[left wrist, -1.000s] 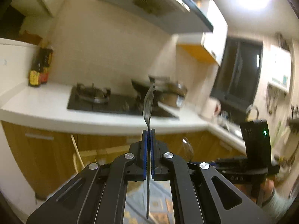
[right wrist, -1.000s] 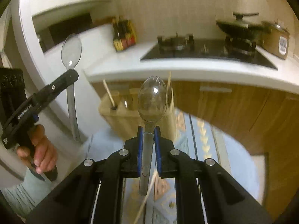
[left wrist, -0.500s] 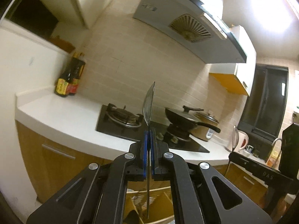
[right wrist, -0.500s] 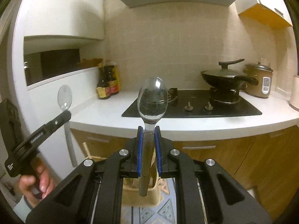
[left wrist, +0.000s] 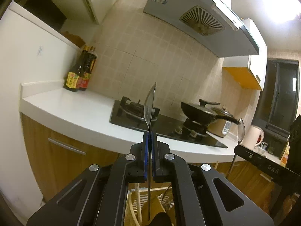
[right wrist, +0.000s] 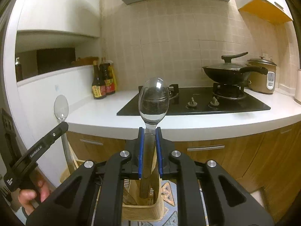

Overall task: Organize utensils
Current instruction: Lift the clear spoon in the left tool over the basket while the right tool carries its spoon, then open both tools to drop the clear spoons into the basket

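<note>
**Operator:** State of the jaws?

**Technician:** The left gripper [left wrist: 150,151] is clamped narrow on the left spoon [left wrist: 149,104], held edge-on with its bowl above the jaws. The right gripper [right wrist: 150,146] is clamped on the right spoon [right wrist: 153,100] at the neck, bowl facing the camera, handle hanging below the jaws.

**Operator:** Procedure for this step?

**Technician:** Judged as carrying both spoons to a holder. Keep each handle vertical, lower it over the wooden caddy [right wrist: 140,210] beneath the jaws, and release only once the tip is inside.

**Operator:** Differences between views?

**Technician:** The right view shows the caddy and the left hand [right wrist: 31,194]. The left view shows only pale slats below its jaws, plus the tabletop [left wrist: 75,109] and wok [left wrist: 199,112] ahead.
</note>
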`<state>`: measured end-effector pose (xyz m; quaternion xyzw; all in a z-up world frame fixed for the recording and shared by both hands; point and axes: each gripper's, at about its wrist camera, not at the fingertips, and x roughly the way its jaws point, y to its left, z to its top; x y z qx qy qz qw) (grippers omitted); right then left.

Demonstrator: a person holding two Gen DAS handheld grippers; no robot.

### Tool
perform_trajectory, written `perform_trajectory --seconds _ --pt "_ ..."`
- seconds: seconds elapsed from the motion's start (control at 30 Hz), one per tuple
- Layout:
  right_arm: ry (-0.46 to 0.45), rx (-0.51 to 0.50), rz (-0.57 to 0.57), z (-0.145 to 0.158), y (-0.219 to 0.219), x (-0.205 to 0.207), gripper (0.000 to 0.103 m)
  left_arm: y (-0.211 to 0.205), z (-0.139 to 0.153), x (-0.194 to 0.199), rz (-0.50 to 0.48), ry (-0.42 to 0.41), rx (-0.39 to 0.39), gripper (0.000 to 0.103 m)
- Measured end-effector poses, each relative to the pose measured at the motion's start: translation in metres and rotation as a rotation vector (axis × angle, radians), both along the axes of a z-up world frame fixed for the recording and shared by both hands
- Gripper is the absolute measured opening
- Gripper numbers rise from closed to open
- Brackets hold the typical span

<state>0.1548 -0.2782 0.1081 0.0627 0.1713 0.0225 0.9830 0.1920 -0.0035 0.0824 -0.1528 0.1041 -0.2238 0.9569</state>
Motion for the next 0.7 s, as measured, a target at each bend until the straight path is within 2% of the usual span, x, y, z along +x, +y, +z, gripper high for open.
perform_trajectory --seconds 0.43,0.53,0.63,0.7 --pt "0.020 0.017 0.016 -0.016 -0.003 -0.005 0.011 0.001 -0.016 -0.008 -0.028 -0.016 0.042 0.001" --pt "0.052 0.041 0.037 -0.018 -0.007 -0.005 0.012 0.005 -0.016 -0.011 -0.044 -0.005 0.052 0.014" --pt "0.070 0.077 0.051 -0.019 -0.012 -0.010 0.023 0.017 -0.014 -0.016 -0.063 0.020 0.029 0.027" --pt "0.073 0.097 0.057 -0.019 -0.016 -0.018 0.025 0.023 -0.013 -0.019 -0.069 0.030 0.017 0.028"
